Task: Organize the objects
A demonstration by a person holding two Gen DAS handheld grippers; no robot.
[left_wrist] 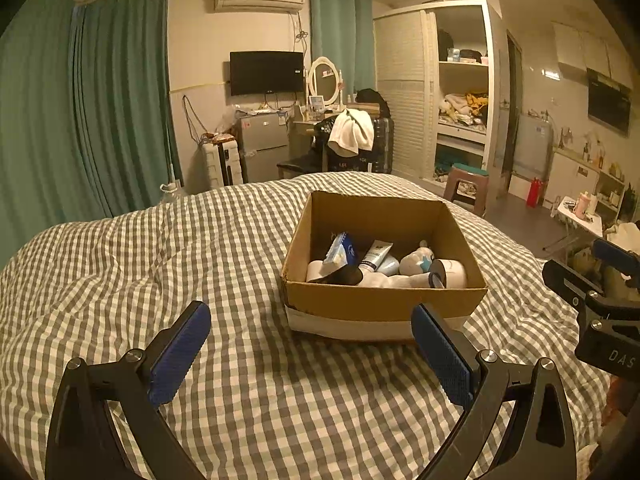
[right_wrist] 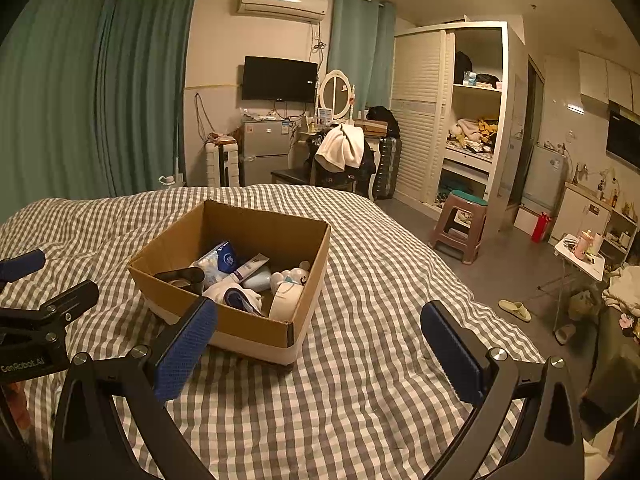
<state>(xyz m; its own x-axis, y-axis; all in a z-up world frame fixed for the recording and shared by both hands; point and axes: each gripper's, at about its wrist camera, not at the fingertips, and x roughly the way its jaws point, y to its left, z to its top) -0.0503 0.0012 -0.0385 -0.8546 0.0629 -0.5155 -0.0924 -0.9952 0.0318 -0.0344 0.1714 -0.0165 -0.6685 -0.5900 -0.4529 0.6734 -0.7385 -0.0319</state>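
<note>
While the open brown cardboard box (left_wrist: 384, 300) on the grey-checked bed quilt (left_wrist: 200, 240) gathers the small toiletries, left tool (left_wrist: 310, 350) and right tool (right_wrist: 320, 350) hover agape, empty.

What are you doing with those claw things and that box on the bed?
A person is tidying small things into a cardboard box on the checked bed cover. A tube, a blue packet and a little white toy are already inside. The left gripper and right gripper are both open and empty, just in front of the box.
</note>
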